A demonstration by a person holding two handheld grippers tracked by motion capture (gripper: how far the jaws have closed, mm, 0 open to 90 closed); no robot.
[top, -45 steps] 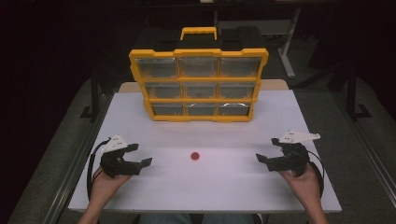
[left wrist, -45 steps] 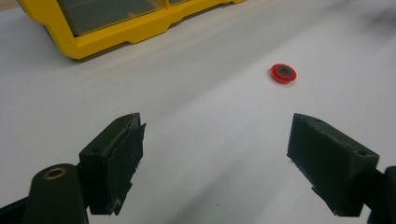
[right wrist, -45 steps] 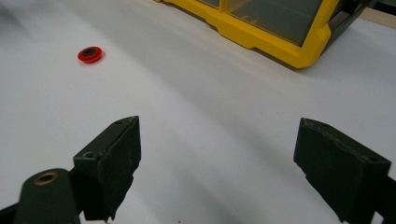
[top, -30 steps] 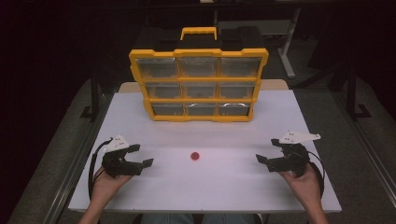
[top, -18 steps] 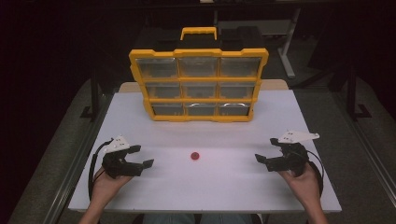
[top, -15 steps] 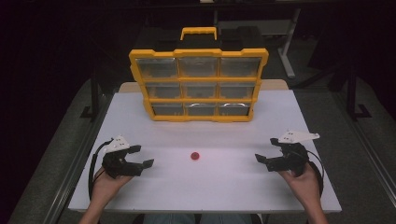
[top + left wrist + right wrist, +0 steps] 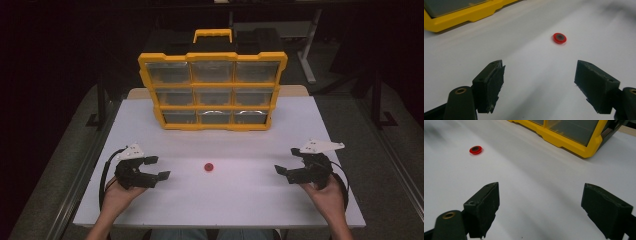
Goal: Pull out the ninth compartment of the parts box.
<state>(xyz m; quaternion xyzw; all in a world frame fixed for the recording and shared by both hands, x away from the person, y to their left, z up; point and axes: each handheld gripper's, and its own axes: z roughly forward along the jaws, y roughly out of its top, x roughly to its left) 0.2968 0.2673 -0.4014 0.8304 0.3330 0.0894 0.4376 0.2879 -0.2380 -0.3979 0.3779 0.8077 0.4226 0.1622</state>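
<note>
The left gripper (image 7: 159, 168) rests low over the white table (image 7: 240, 200), held in the person's left hand (image 7: 116, 197). Its jaws stand wide apart and have just been closing a little, with nothing between them. In the left gripper view the left gripper (image 7: 539, 80) shows bare table between its pads, and the small red disc (image 7: 559, 38) lies beyond them, well clear of both jaws.

The red disc (image 7: 209, 166) serves as the landmark: it lies flat on the table, with a dark centre. The left gripper sits to its left, near but apart from it. The right gripper (image 7: 286, 171) sits farther off on the disc's right, held in the right hand (image 7: 327, 192), its jaws spread wide and empty. In the right gripper view the right gripper (image 7: 540, 202) faces bare table, with the disc (image 7: 475, 150) far ahead to the left.

Behind the disc, towards the table's far edge, stands the yellow organiser case (image 7: 212, 90), upright, its clear drawers facing the person.
</note>
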